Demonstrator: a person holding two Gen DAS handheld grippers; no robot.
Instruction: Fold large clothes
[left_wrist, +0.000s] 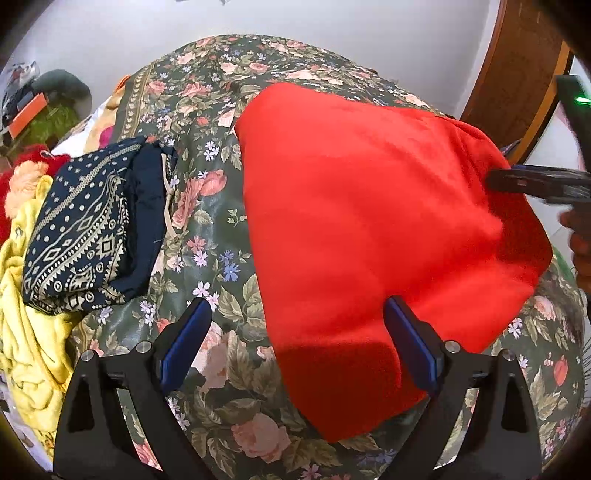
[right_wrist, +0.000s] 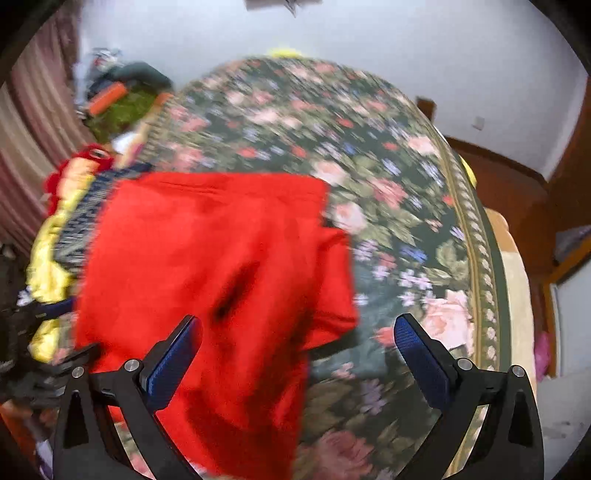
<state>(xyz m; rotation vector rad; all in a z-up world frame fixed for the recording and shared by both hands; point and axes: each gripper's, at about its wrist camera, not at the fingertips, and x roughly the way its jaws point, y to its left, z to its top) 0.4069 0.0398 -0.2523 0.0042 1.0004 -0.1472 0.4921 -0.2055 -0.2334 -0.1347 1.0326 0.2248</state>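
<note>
A folded red garment lies flat on the floral bedspread. My left gripper is open and empty, just above the garment's near left edge. My right gripper is open and empty above the garment's near right part; that view is motion-blurred. In the left wrist view the right gripper shows side-on at the garment's right edge.
A folded navy patterned garment lies left of the red one. A crumpled yellow cloth and red and orange fabrics are piled at the bed's left edge. A wooden bed frame stands at the right.
</note>
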